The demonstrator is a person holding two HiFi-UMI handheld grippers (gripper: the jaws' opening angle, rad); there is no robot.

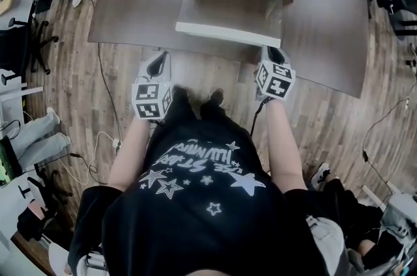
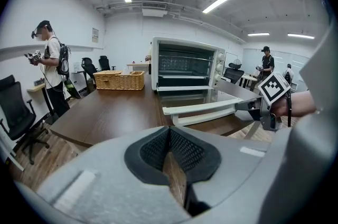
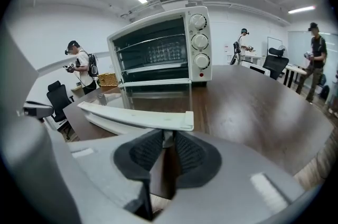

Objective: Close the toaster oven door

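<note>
White door handle (image 3: pixel 136 118) is pinched by down-tilted right hand-held gripper (image 3: pixel 168 137); left hand-held gripper (image 2: pixel 169 134) closed, empty.

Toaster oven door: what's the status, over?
Left gripper shut, empty. Right gripper clamped on door handle end. Door fully open, flat. Nothing seen blocking its swing.

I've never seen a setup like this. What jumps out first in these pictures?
A white toaster oven stands on a dark table, its glass door lying fully open and flat. The right gripper has its jaws closed on the right end of the door handle, while the left gripper hangs shut and empty just off the table's near edge.
</note>
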